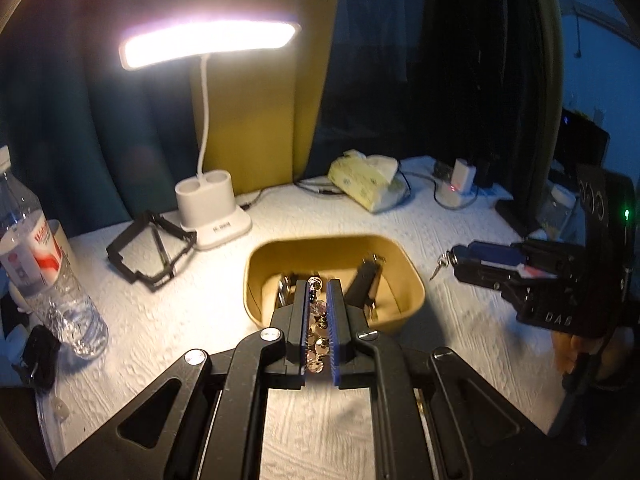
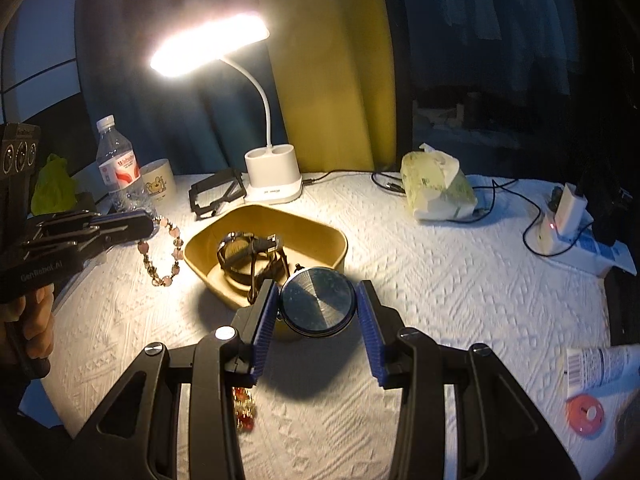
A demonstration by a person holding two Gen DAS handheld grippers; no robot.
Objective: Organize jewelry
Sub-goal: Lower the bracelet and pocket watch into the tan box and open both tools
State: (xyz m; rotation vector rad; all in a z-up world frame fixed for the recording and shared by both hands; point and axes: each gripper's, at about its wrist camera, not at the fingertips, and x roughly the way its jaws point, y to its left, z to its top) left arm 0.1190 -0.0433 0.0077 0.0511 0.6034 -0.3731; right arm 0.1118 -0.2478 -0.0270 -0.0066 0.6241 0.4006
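My left gripper (image 1: pixel 319 286) is shut on a pink bead bracelet (image 1: pixel 318 322), held over the near rim of the yellow tray (image 1: pixel 412 280). In the right wrist view the bracelet (image 2: pixel 162 252) hangs from the left gripper (image 2: pixel 150 226), left of the tray (image 2: pixel 338 246). My right gripper (image 2: pixel 318 294) holds a round dark watch face (image 2: pixel 318 302) between its jaws, at the tray's near edge. Watches with straps (image 2: pixel 248 256) lie inside the tray. A red and gold bead piece (image 2: pixel 244 408) lies on the white cloth under the right gripper. The right gripper (image 1: pixel 460 258) also shows in the left wrist view.
A lit white desk lamp (image 2: pixel 272 176) stands behind the tray, a black frame (image 2: pixel 216 194) beside it. A water bottle (image 2: pixel 120 168) and mug (image 2: pixel 158 180) stand far left. A tissue pack (image 2: pixel 436 186), cables and a charger (image 2: pixel 560 216) lie right. A pink disc (image 2: pixel 586 414) sits near right.
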